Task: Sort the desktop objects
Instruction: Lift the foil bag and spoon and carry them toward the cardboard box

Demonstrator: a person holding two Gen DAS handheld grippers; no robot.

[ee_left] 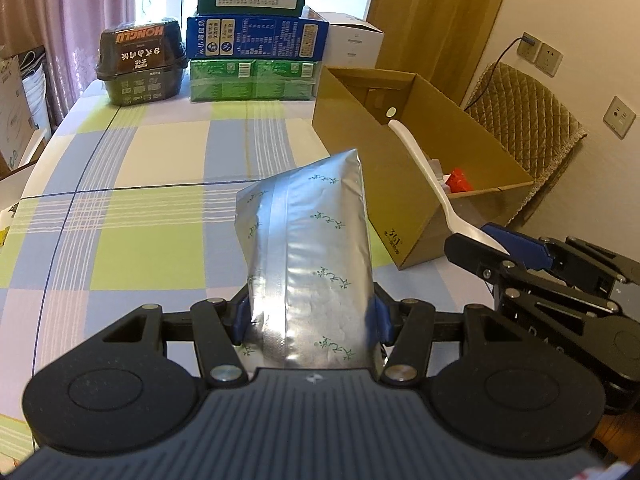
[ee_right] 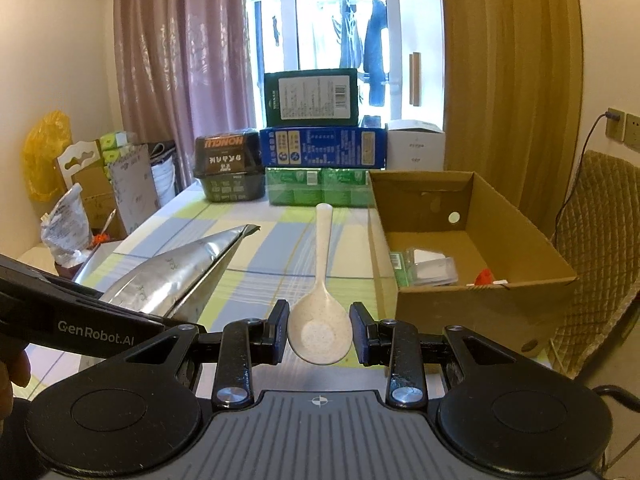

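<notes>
My left gripper (ee_left: 310,318) is shut on a silver foil pouch (ee_left: 308,248) with small green print, held upright above the checked tablecloth. The same silver pouch (ee_right: 176,272) shows at the left of the right wrist view, beside the left gripper's black body. My right gripper (ee_right: 319,332) is shut on the bowl of a cream plastic spoon (ee_right: 320,320), handle pointing away. In the left wrist view the right gripper (ee_left: 486,242) holds that spoon (ee_left: 432,184) in front of the open cardboard box (ee_left: 424,216). The box (ee_right: 500,292) stands just right of the spoon.
Inside the box lie a clear plastic case (ee_right: 434,270), a green packet (ee_right: 400,268) and a small red item (ee_right: 484,277). Stacked cartons (ee_right: 320,140) and a dark Honglu tub (ee_right: 228,168) stand at the table's far edge. A quilted chair (ee_right: 600,248) is right of the box.
</notes>
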